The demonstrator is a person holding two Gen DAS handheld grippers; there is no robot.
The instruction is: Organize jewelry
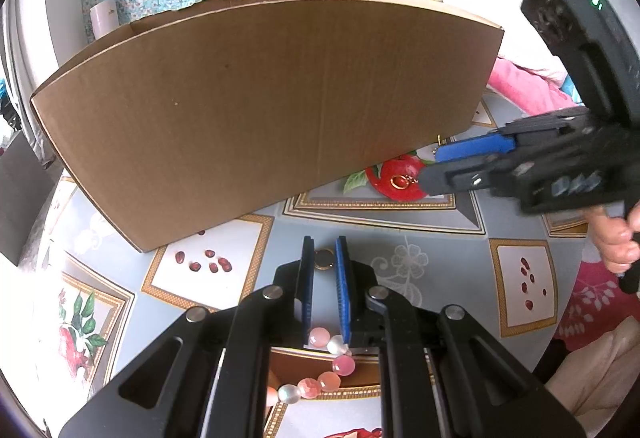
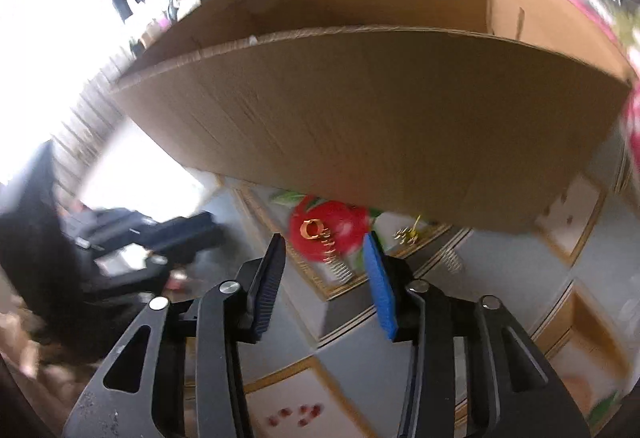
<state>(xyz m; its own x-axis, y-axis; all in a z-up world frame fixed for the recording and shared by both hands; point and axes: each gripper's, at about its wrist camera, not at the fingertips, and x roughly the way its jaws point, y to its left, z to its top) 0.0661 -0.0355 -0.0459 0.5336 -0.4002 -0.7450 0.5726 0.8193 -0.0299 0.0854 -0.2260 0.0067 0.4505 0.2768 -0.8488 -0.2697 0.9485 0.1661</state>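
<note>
Gold ring [image 2: 311, 228] with its short chain lies on the table [image 2: 352, 366] at frame centre, just ahead of the right tool [image 2: 326, 250], whose half-open pads are empty. The chain trails toward lower right. The left tool [image 1: 324, 258], narrow on a pink bead bracelet [image 1: 320, 370], sits farther off.

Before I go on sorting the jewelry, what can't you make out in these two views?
- Inside of the brown cardboard box: both views, hidden by its near wall.
- Pink and white bead bracelet: left wrist view, its far end is hidden behind the left claw.
- Gold ring with chain: right wrist view, motion-blurred; its clasp is unreadable.
</note>
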